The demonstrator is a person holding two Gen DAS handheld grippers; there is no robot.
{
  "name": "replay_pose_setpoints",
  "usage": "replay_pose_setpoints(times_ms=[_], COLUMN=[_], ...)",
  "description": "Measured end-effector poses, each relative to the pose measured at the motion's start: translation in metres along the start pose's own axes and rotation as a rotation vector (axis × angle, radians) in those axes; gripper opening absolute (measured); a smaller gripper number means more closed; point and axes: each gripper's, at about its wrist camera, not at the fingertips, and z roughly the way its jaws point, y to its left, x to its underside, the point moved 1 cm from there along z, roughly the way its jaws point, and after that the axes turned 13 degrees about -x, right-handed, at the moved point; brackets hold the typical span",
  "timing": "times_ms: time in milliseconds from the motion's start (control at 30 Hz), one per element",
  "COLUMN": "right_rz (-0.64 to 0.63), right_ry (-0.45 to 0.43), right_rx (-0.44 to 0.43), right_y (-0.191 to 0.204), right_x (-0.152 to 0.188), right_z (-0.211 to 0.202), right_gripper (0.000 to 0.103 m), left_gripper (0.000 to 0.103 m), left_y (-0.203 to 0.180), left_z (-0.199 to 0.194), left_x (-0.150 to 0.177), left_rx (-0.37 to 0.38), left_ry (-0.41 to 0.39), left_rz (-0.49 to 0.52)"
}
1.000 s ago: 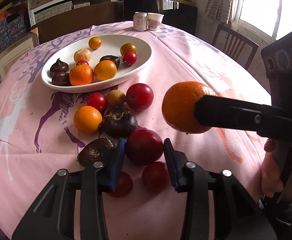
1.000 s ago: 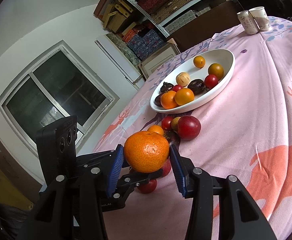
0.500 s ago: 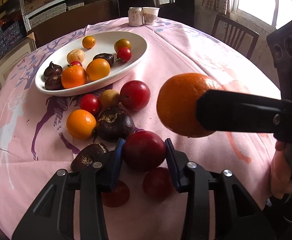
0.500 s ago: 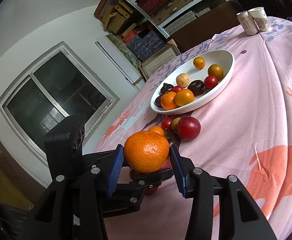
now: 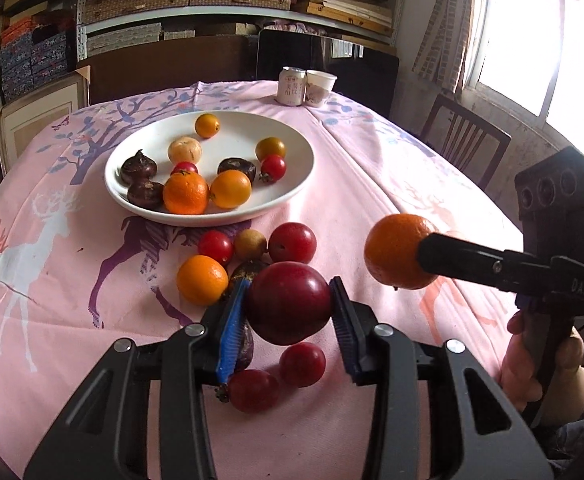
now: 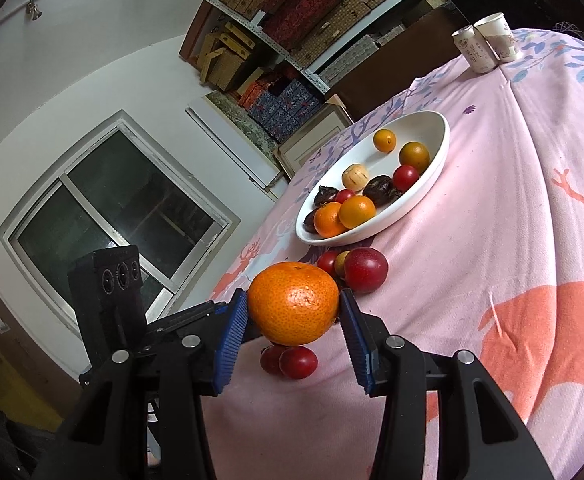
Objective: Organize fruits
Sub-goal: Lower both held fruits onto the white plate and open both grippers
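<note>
A round table under a pink cloth printed with deer and trees [image 5: 372, 184] stands before shelves stacked with woven boxes, with a bright window at the far right. Toward the far left of the cloth sits a white oval ceramic plate [image 5: 292, 184] holding small oranges, red cherry tomatoes, dark water chestnuts and a pale round fruit. Behind it, at the far edge, a pale drink can [image 5: 291, 85] stands just beside a white paper cup [image 5: 320, 87].

The left gripper [image 5: 289, 304] has its blue-padded jaws closed narrowly on a large dark red round plum [image 5: 287, 302], held clear above the cloth. Below and around it lie loose fruits: a small orange [image 5: 201, 279], a second red plum [image 5: 292, 242], a brownish round fruit [image 5: 250, 244] and several red tomatoes [image 5: 302, 364].

To the right, a hand [image 5: 540, 364] holds the right gripper [image 6: 294, 309], whose jaws clamp a dimpled orange tangerine [image 6: 293, 307] in the air, near the loose fruit.
</note>
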Motion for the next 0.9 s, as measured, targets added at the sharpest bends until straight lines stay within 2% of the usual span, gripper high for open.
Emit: replay_pose_setpoints(times_ms=[133,300,500,667,700,733,767,900], right_rz=[0.007,-0.022,-0.009,0.022,0.025,0.022,0.015,-0.011], right_ry=[0.021,0.007,-0.001,0.003,-0.004,-0.016,-0.027,-0.041], right_rx=[0.045,0.078,0.160,0.217,0.215,0.199,0.194,0.206], right_y=[-0.004,-0.002,-0.021,-0.048,-0.052,-0.056,-0.059,-0.057], right_x=[-0.011,-0.053,-0.113,-0.138,-0.139,-0.139,-0.137,-0.136], right_z=[0.000,0.012,0.061,0.102,0.106,0.109,0.108,0.098], right_gripper=[0.048,0.048,0.048,0.048,0.051,0.055,0.057,0.060], left_gripper=[0.040,0.040,0.040,0.041,0.054,0.072,0.076,0.077], left_y=[0.017,0.043,0.067,0.097,0.102,0.107,0.111,0.113], left_z=[-0.005,0.012,0.062,0.096,0.099,0.100,0.098,0.091], left_x=[-0.018,-0.049,-0.095,-0.114,-0.113,-0.112,-0.109,-0.105], left_rx=[0.014,0.019,0.007,-0.014,0.003,0.022,0.028,0.042], left_ry=[-0.024,-0.044,-0.015,0.011,0.010,0.001,-0.016,-0.033], left_rz=[-0.038,-0.111,-0.184,-0.280,-0.304,-0.332,-0.349,-0.341])
